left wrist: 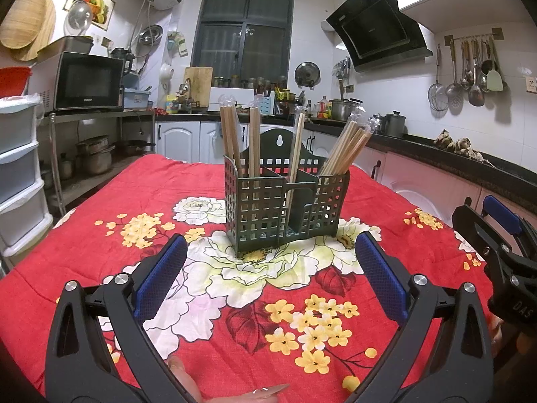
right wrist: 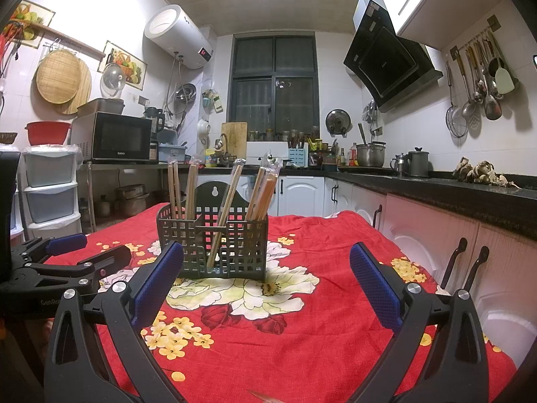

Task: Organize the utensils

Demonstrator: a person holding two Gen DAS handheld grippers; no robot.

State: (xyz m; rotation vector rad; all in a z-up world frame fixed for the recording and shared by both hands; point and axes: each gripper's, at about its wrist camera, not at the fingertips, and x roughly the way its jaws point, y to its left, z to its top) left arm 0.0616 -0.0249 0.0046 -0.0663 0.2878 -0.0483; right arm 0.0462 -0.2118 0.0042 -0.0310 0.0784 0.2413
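On the far left of the kitchen, a stack of pale plastic drawers [left wrist: 20, 168] stands beside a metal shelf carrying a black microwave [left wrist: 89, 80]. Nearer, the table is covered by a red floral cloth [left wrist: 100, 255], and above its near edge hangs the left gripper [left wrist: 271, 262], its blue-padded fingers [left wrist: 161, 278] spread wide apart with nothing between them.

At the middle of the table, on a big white printed flower, stands the dark green utensil holder [left wrist: 268, 208], a slotted plastic caddy split into compartments, upright and well beyond the fingertips of both grippers. Plastic-wrapped chopsticks [left wrist: 253, 141] stick out of it: a few stand nearly upright in the left compartment, one pair [left wrist: 297, 154] leans through the narrow middle section, and a larger bundle [left wrist: 347, 151] fans out to the right from the right compartment (their wrappers catch the light at the tips).

To the right of the holder, the right gripper [right wrist: 266, 268] is likewise held low over the near part of the cloth, fingers [right wrist: 374, 288] spread wide and empty; in the left wrist view it shows only partly at the right edge [left wrist: 496, 235]. Along the right side runs a dark countertop [left wrist: 453, 154] over white cabinets, with a black range hood [left wrist: 379, 30] above it and ladles and strainers [left wrist: 470, 74] hanging on a wall rail at the far right.
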